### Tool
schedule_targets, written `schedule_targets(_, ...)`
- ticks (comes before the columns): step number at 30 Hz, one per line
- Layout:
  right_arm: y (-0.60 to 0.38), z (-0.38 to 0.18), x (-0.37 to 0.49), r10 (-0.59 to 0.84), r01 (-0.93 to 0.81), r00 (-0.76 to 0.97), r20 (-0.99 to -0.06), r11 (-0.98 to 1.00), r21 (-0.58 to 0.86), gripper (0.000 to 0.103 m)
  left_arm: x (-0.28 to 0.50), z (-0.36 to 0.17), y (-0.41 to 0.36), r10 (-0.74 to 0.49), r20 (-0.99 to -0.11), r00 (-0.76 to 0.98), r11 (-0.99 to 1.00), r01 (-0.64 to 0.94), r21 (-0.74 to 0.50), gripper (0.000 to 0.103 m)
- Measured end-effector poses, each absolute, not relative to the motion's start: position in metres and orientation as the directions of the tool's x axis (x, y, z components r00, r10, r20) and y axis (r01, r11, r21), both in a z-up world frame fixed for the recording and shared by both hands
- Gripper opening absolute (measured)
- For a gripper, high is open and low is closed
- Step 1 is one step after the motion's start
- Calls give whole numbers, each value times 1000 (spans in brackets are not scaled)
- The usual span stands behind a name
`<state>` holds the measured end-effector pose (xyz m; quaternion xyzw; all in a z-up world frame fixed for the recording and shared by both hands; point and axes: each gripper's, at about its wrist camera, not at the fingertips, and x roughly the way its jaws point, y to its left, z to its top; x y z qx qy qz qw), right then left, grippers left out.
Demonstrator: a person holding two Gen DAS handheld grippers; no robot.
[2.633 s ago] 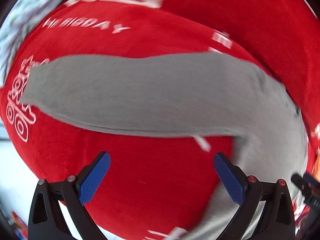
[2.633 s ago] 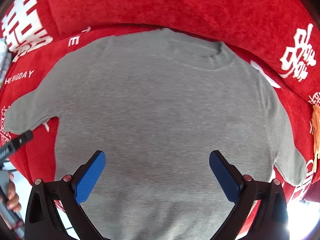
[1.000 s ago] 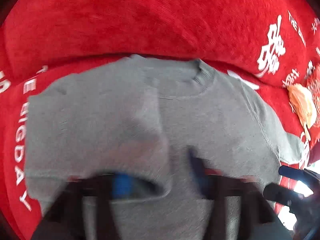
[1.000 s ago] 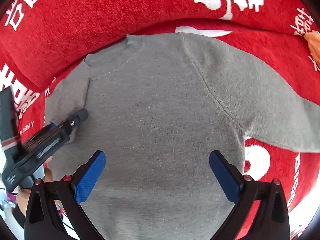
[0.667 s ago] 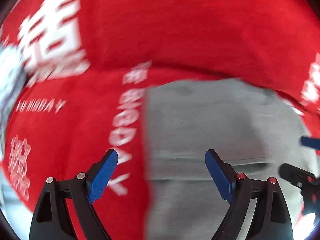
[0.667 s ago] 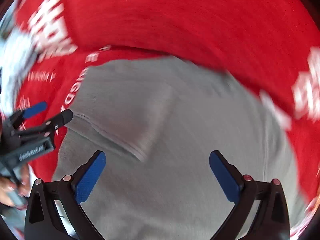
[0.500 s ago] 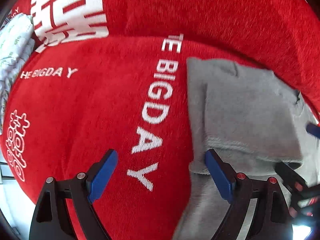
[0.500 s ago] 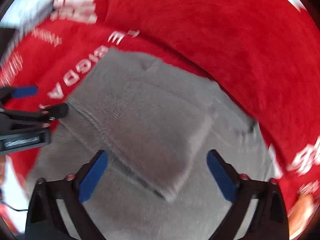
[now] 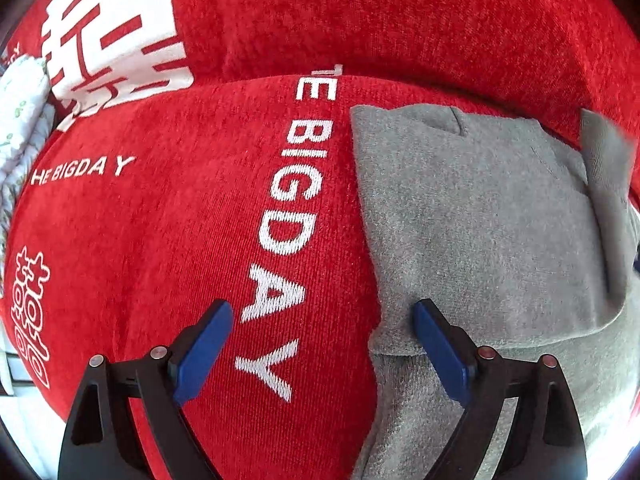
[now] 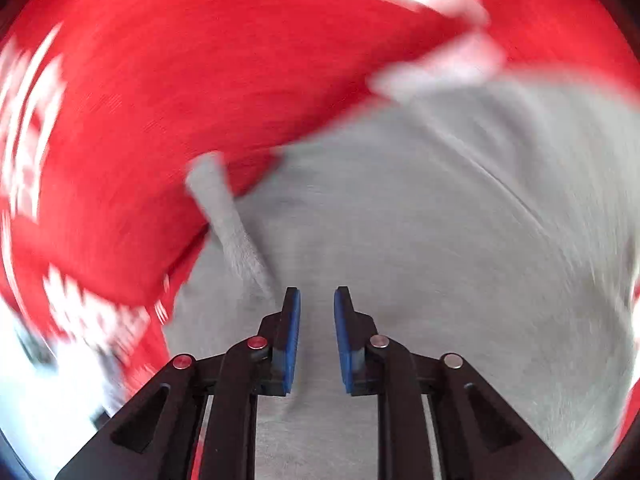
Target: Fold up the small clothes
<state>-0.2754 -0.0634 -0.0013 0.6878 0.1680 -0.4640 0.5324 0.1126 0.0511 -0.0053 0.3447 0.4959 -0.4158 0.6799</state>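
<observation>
White lettering on the red sofa cover [image 9: 168,240] reads "HE BIGDAY" and "E BIGDAY".

The grey sweater [image 9: 480,232] lies flat on the red cover, its near sleeve folded in across the chest, cuff edge lying straight, left side forming a neat vertical edge beside the white lettering. Soft knit, ribbed neckline at the top. At its far right a strip of fabric, possibly the other sleeve, stands lifted, though it's blurred.

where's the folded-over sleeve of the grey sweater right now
In the left wrist view, the folded sleeve lies on top of the grey sweater, right of the white BIGDAY lettering on the red cover.
</observation>
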Motion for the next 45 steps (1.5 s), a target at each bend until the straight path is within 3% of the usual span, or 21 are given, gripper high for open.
schedule_targets(1, -59, -6, -286, -273, 684, 543, -794, -405, 607, 45, 111, -6, 49, -219, -961, 169, 413, 908, 65, 97)
schedule_targets(4, -65, 6, -285, -272, 702, 555, -786, -355, 618, 72, 119, -2, 38, -204, -971, 125, 414, 910, 30, 97)
schedule_targets(5, -70, 13, -276, -271, 717, 563, -780, -308, 625, 77, 122, 1, 34, -213, -969, 122, 419, 908, 22, 96)
schedule_targets(9, -107, 20, -231, -234, 777, 574, -784, -145, 612, 77, 142, 1, 0, -212, -974, 76, 433, 901, -24, 96)
schedule_targets(12, -141, -1, -197, -200, 801, 554, -808, -134, 583, 76, 145, -12, -22, -189, -980, 58, 432, 901, -30, 96)
schedule_targets(13, -150, -5, -195, -167, 806, 551, -817, -147, 574, 66, 144, -15, -26, -178, -983, 55, 430, 902, -27, 96)
schedule_targets(14, -154, -8, -192, -151, 813, 544, -825, -149, 563, 25, 142, -18, -29, -168, -984, 54, 430, 902, -24, 96)
schedule_targets(15, -157, -7, -191, -144, 814, 545, -826, -147, 562, 7, 141, -20, -31, -164, -985, 55, 432, 902, -21, 96)
schedule_targets(20, -123, 33, -246, -306, 824, 472, -827, -181, 537, 7, 137, -19, -30, -165, -985, 51, 450, 892, -30, 92)
schedule_targets(25, -89, 3, -312, -266, 761, 455, -850, -378, 526, 12, 138, -22, -33, -167, -985, 51, 436, 899, -27, 91)
schedule_targets(26, -83, -5, -319, -257, 738, 477, -840, -401, 542, 13, 136, -21, -34, -172, -984, 43, 433, 901, -37, 81)
schedule_targets(27, -82, -8, -316, -258, 724, 492, -832, -408, 555, 14, 133, -19, -34, -185, -983, 20, 427, 902, -62, 59)
schedule_targets(28, -81, -11, -317, -263, 706, 510, -819, -415, 573, 19, 131, -16, -36, -206, -978, -16, 413, 905, -102, 46)
schedule_targets(29, -83, -12, -317, -279, 682, 527, -802, -424, 596, 25, 125, -11, -38, -223, -974, -32, 390, 913, -119, 18)
schedule_targets(30, -85, -14, -308, -284, 671, 537, -795, -428, 606, 26, 121, -6, -40, -222, -975, -19, 375, 921, -104, 12)
schedule_targets(31, -87, -14, -301, -278, 670, 543, -792, -426, 608, 22, 118, -1, -42, -224, -975, 2, 362, 929, -81, 11)
schedule_targets(32, -93, -11, -296, -274, 681, 540, -796, -413, 605, 8, 119, 3, -43, -238, -971, 8, 357, 931, -79, 10)
schedule_targets(37, -85, -6, -270, -232, 760, 453, -861, -405, 509, 7, 136, -5, -37, -221, -975, -16, 377, 921, -100, 10)
schedule_targets(43, -66, -5, -285, -189, 792, 406, -894, -416, 447, 8, 138, 20, -26, -218, -974, 67, 388, 921, -24, 10)
schedule_targets(45, -64, 1, -288, -176, 811, 391, -903, -397, 429, 14, 140, 30, -19, -213, -974, 78, 394, 919, -13, 10)
